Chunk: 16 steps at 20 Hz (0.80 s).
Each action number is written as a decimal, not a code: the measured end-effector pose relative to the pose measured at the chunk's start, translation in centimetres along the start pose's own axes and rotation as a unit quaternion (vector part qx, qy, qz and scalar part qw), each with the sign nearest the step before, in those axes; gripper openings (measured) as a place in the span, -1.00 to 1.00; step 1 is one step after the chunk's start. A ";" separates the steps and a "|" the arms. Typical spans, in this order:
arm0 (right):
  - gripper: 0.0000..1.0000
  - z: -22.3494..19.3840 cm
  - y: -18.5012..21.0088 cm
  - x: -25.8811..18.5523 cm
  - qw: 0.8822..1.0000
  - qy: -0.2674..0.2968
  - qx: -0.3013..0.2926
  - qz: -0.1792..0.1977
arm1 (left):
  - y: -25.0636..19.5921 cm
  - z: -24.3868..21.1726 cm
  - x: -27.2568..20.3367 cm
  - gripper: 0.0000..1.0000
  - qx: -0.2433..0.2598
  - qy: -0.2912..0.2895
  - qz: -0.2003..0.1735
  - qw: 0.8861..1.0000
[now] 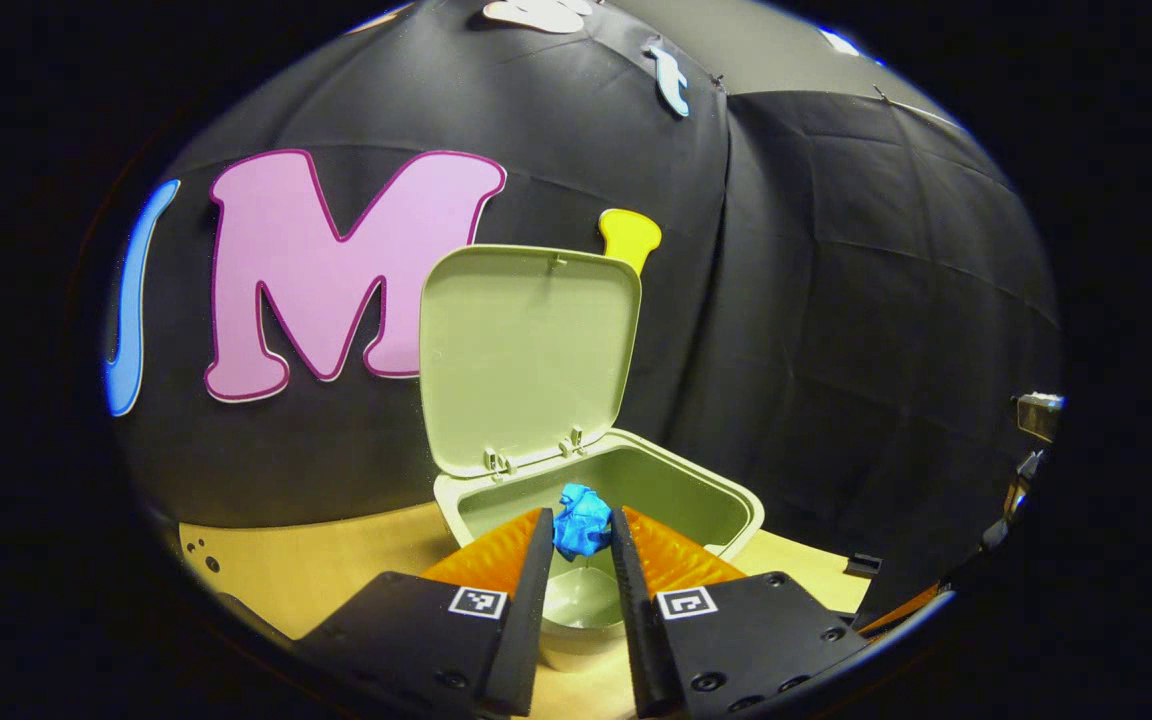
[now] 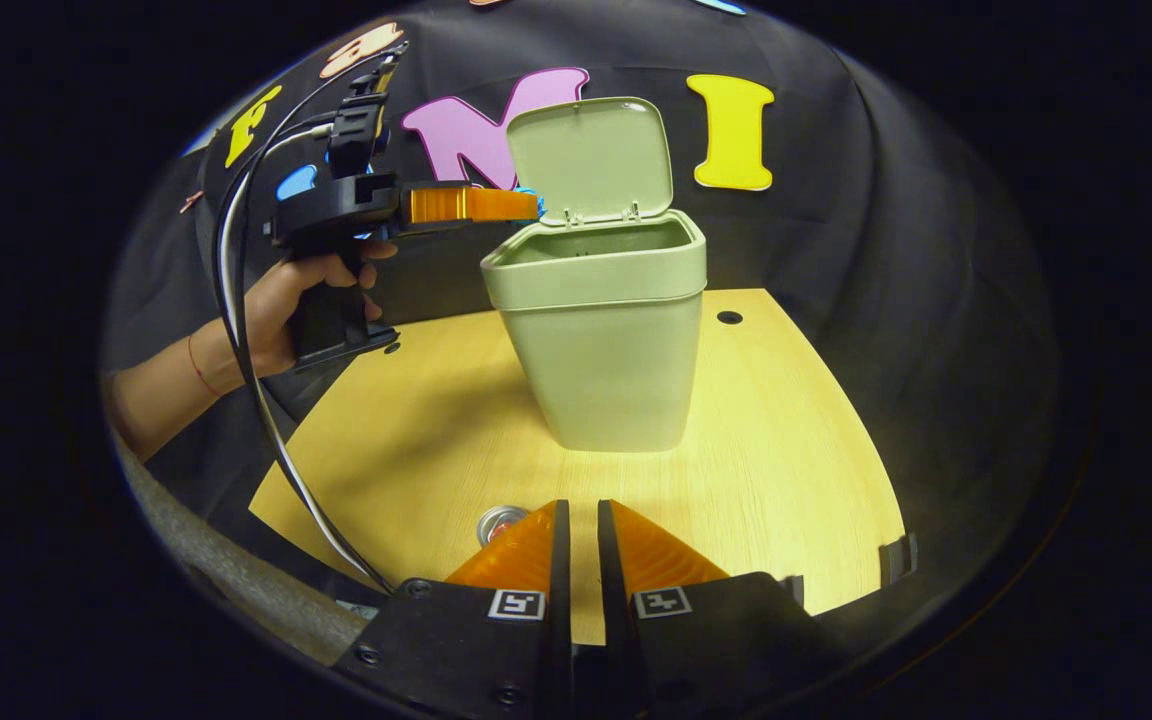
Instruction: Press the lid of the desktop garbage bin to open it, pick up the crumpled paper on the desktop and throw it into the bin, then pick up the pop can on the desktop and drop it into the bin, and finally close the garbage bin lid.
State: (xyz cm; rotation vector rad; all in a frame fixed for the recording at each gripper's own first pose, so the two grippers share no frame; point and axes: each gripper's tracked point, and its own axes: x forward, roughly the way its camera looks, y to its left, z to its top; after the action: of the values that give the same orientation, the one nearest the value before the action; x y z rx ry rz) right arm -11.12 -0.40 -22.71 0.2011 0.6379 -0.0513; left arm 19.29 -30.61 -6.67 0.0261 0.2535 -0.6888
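In the left gripper view we look from high up, close over the open bin (image 1: 596,500), facing down past our own fingertips into its mouth, with its raised lid (image 1: 526,350) straight ahead against the booth wall. In the right gripper view we sit low over the near edge of the table (image 2: 786,480), farther back, facing level across the wood to the bin (image 2: 601,330) ahead of the claw. Both views share the bin and its lid; the right gripper view also catches the left gripper (image 2: 526,205), up and to the left of our claw.
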 end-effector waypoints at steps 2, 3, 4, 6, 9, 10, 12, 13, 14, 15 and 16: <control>-0.65 -0.2 -0.2 0.2 1.000 0.004 0.004 0.002 | 0.2 -0.6 0.4 -0.16 -0.001 0.008 0.004 1.000; -0.65 -0.3 -0.3 0.2 1.000 0.005 0.006 0.003 | 0.3 -0.7 0.6 -0.14 -0.001 0.011 0.006 1.000; -0.65 -0.2 -0.4 0.3 1.000 0.006 0.007 0.005 | 0.4 -0.9 0.7 -0.14 -0.001 0.013 0.008 1.000; -0.65 -0.3 -0.2 0.6 1.000 0.007 0.007 0.009 | 0.2 -1.1 0.7 0.02 0.000 0.014 0.002 1.000; -0.64 -0.3 -0.1 1.0 1.000 0.009 0.003 0.014 | 0.4 -0.6 0.3 0.66 0.003 0.002 0.009 1.000; -0.62 -0.3 0.1 1.1 1.000 0.008 0.003 0.018 | 0.5 -0.5 0.1 0.85 0.003 0.000 0.011 1.000; -0.51 -0.2 0.3 1.3 1.000 0.007 0.000 0.025 | 0.7 -0.2 -0.8 0.88 0.004 -0.004 0.016 1.000; -0.48 -0.2 0.8 1.1 1.000 0.007 -0.001 0.030 | 0.7 0.1 -1.3 0.89 0.004 -0.009 0.018 1.000; -0.47 -0.3 1.2 0.8 0.999 0.007 -0.001 0.038 | 0.7 0.2 -1.9 0.89 0.004 -0.013 0.019 1.000; -0.43 -0.3 1.7 0.8 0.999 0.005 0.000 0.046 | 0.7 0.4 -2.6 0.89 0.003 -0.017 0.021 1.000; -0.42 -0.4 2.1 0.9 0.999 0.007 -0.001 0.053 | 0.8 0.5 -3.4 0.89 0.002 -0.020 0.025 0.999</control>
State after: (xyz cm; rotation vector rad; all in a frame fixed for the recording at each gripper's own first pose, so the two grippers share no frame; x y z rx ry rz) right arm -10.39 1.78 -23.24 0.2328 0.6409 0.0522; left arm 17.41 -27.93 -5.43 0.0232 0.2128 -0.6397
